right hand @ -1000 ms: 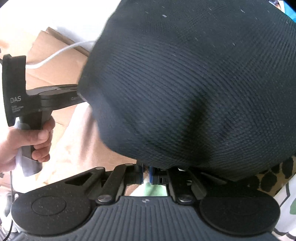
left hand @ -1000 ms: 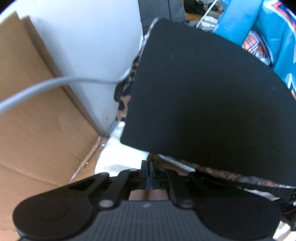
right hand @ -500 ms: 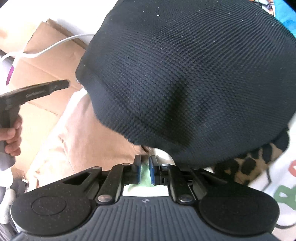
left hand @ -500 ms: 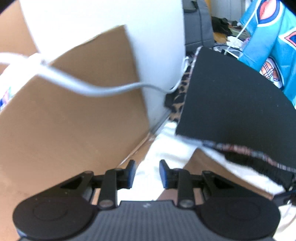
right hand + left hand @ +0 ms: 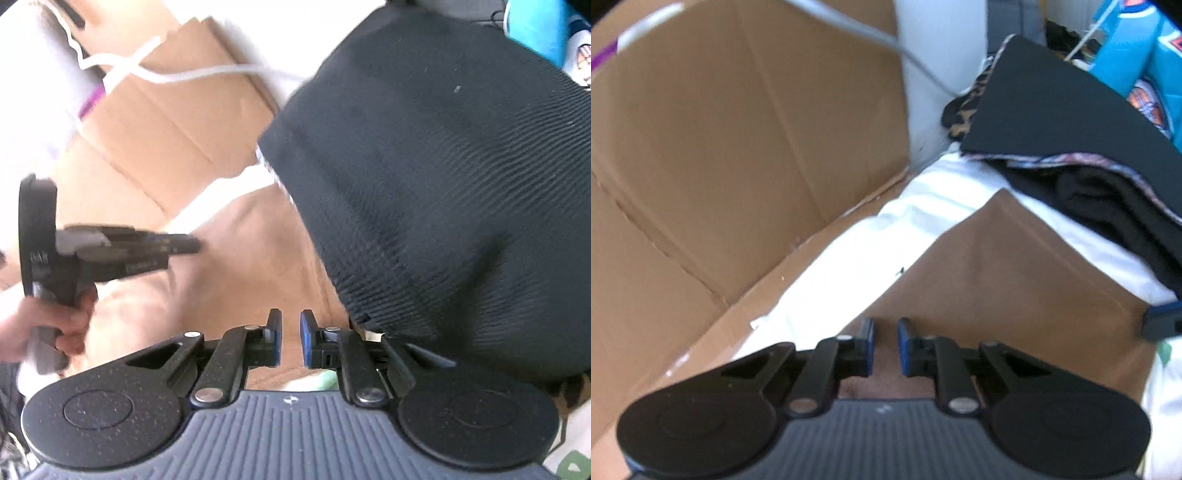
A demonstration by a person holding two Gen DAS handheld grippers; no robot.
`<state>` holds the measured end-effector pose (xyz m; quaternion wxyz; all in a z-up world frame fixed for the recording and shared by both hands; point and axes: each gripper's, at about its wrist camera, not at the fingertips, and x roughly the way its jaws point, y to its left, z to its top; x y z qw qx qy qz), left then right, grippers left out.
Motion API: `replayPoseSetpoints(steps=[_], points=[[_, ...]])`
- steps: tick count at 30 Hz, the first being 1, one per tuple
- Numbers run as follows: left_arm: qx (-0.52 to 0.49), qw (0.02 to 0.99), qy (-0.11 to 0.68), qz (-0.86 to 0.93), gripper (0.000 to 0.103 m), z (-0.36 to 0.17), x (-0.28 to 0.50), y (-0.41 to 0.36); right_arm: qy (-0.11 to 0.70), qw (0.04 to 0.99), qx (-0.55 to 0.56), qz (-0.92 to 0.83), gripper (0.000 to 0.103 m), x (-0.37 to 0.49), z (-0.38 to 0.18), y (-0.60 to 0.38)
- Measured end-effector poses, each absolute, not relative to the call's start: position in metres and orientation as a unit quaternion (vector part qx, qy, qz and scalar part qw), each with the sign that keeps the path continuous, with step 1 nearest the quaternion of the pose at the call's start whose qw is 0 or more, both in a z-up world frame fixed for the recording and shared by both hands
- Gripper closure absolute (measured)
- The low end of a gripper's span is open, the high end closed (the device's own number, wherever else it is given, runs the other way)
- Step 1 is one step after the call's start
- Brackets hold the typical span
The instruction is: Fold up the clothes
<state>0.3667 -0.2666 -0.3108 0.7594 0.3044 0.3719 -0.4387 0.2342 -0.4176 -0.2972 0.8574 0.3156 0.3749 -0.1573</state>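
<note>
1. While your left gripper (image 5: 885, 345) hangs over the brown garment (image 5: 1015, 280), its blue-padded jaws stand a narrow gap apart with nothing between them.
2. Your right gripper (image 5: 291, 341) shows the same state: jaws slightly parted, empty, with brown cloth visible through the gap.
3. You have the black garment (image 5: 443, 192) lying just right of the right gripper's fingers, its ribbed fabric bulging up and filling most of that view; its lower edge sits beside the right finger, though contact cannot be told.
4. From the left wrist view, that black garment tops a stack, with a leopard-print piece (image 5: 964, 110) showing at its far edge and darker folded cloth beneath.
5. The stack and the brown garment rest on a white sheet (image 5: 864, 251), which runs along a cardboard panel (image 5: 738, 147).
6. Your left hand (image 5: 48, 328) grips its handle at the left of the right wrist view, blurred.
7. A turquoise printed garment (image 5: 1145, 70) hangs behind the stack.
</note>
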Motion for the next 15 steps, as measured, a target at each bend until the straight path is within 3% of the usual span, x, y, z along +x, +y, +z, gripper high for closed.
replayPoseSetpoints(steps=[3,10,15], points=[[0.299,0.764,0.374,-0.432,0.088,-0.317,0.369,-0.273,0.395,0.854,0.292,-0.173,0.091,0.235,-0.321,-0.415],[0.266,0.788,0.365,-0.418,0.087,-0.305,0.371,-0.271,0.404,0.859,0.246,-0.196,0.093,0.236,-0.314,-0.424],[0.233,0.803,0.365,-0.409,0.078,-0.282,0.366,-0.257,0.396,0.860,0.255,-0.195,0.091,0.240,-0.303,-0.441]])
